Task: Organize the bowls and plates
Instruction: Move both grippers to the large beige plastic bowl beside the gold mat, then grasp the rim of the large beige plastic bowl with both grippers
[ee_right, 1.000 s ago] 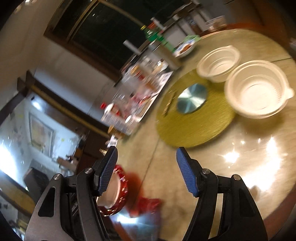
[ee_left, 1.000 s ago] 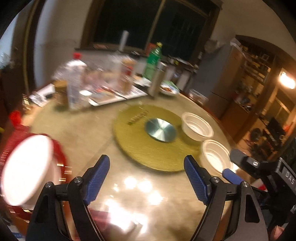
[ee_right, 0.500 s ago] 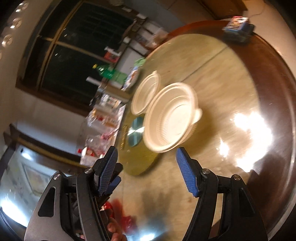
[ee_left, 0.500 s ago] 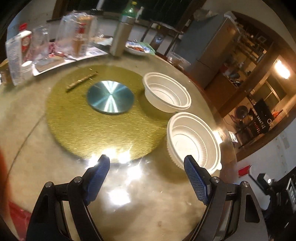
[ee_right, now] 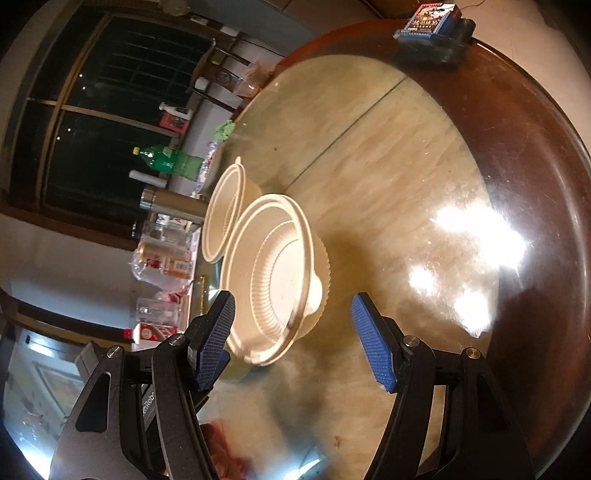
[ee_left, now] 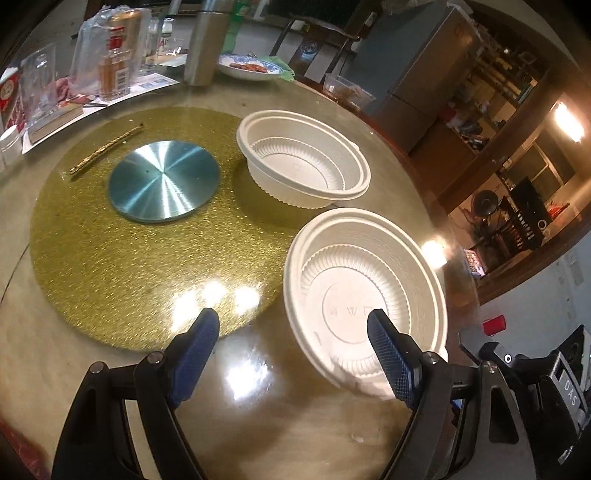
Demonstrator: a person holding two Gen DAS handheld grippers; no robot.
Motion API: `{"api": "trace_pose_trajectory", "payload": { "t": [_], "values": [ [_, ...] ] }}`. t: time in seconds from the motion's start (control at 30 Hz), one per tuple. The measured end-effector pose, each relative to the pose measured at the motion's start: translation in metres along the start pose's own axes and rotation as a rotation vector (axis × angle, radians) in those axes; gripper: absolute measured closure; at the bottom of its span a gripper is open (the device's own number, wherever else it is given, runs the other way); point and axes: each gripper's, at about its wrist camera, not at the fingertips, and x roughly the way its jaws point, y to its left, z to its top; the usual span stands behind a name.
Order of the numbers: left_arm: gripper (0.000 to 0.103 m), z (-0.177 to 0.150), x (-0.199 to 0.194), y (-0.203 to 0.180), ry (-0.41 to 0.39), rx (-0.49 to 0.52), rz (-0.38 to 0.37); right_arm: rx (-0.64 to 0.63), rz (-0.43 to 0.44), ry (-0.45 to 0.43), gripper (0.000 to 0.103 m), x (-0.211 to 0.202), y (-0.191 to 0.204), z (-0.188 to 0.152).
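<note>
Left gripper (ee_left: 293, 343): jaws stood wide apart, grasping nothing. Blue textured pads (ee_left: 195, 350) on black arms. Its right-hand pad overlapped the near rim of the near bowl (ee_left: 364, 291) in the left wrist view; contact could not be judged.

Right gripper (ee_right: 291, 332): jaws likewise spread, nothing between them but the table surface and the lower edge of the near bowl (ee_right: 275, 277). Whether the left-hand pad (ee_right: 216, 332) touched the bowl rim could not be told.

Near bowl: white, ribbed, disposable type, empty, upright on the glass table top (ee_left: 258, 406), just off the edge of the gold disc (ee_left: 129, 258).

Far bowl (ee_left: 303, 158): same pattern, empty, upright, seated partly on the gold disc's far right edge, just beside the near bowl; the two stood apart in the left wrist view and overlapped in the right wrist view (ee_right: 223, 214).

Gold disc: round, textured, at table centre, under the glass. Carried a brushed metal hub (ee_left: 164, 181) and a thin gold-coloured stick (ee_left: 107, 149) beside it.

Table: round, glass-topped, dark wood rim (ee_right: 535, 184).

Far edge of table: metal flask (ee_left: 205, 44), blue-patterned dish with food (ee_left: 251, 68), clear glasses (ee_left: 38, 85), bagged bottle (ee_left: 114, 55), green bottle (ee_right: 170, 160).

Right rim of table: small blue box on a dark block (ee_right: 430, 22).
</note>
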Motion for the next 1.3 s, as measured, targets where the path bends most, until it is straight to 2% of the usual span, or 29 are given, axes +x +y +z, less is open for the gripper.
{"api": "trace_pose_trajectory", "payload": {
  "t": [0.2,0.3,0.33,0.37,0.4,0.43,0.5,0.53,0.87,1.03,1.3],
  "values": [
    [0.021,0.000,0.013,-0.007,0.019,0.020,0.013,-0.004,-0.038,0.011,0.036,0.010,0.002,0.003],
    [0.026,-0.001,0.013,-0.013,-0.001,0.049,0.035,-0.034,-0.056,0.012,0.037,0.012,0.005,0.004],
    [0.038,-0.001,0.013,-0.015,-0.003,0.057,0.034,-0.061,-0.075,0.002,0.046,0.012,0.007,0.004],
    [0.046,-0.001,0.015,-0.017,0.007,0.065,0.035,-0.080,-0.087,-0.004,0.055,0.013,0.008,0.005],
    [0.059,0.000,0.018,-0.017,0.018,0.067,0.038,-0.087,-0.116,0.007,0.072,0.016,0.008,0.006],
    [0.070,0.000,0.020,-0.017,0.026,0.072,0.052,-0.075,-0.123,0.019,0.080,0.019,0.004,0.006],
    [0.083,-0.001,0.023,-0.017,0.032,0.085,0.080,-0.071,-0.115,0.025,0.086,0.021,0.000,0.005],
    [0.085,0.000,0.025,-0.016,0.033,0.090,0.082,-0.076,-0.115,0.021,0.086,0.020,0.000,0.004],
    [0.087,0.000,0.011,-0.006,0.024,0.101,0.071,-0.143,-0.100,-0.010,0.088,0.008,0.020,-0.015],
    [0.087,0.001,-0.007,0.012,0.032,0.058,0.033,-0.173,-0.080,0.003,0.088,0.003,0.034,-0.028],
    [0.087,-0.015,-0.044,0.040,-0.030,0.028,0.055,-0.237,-0.041,0.034,0.088,0.005,0.058,-0.060]
  ]
}}
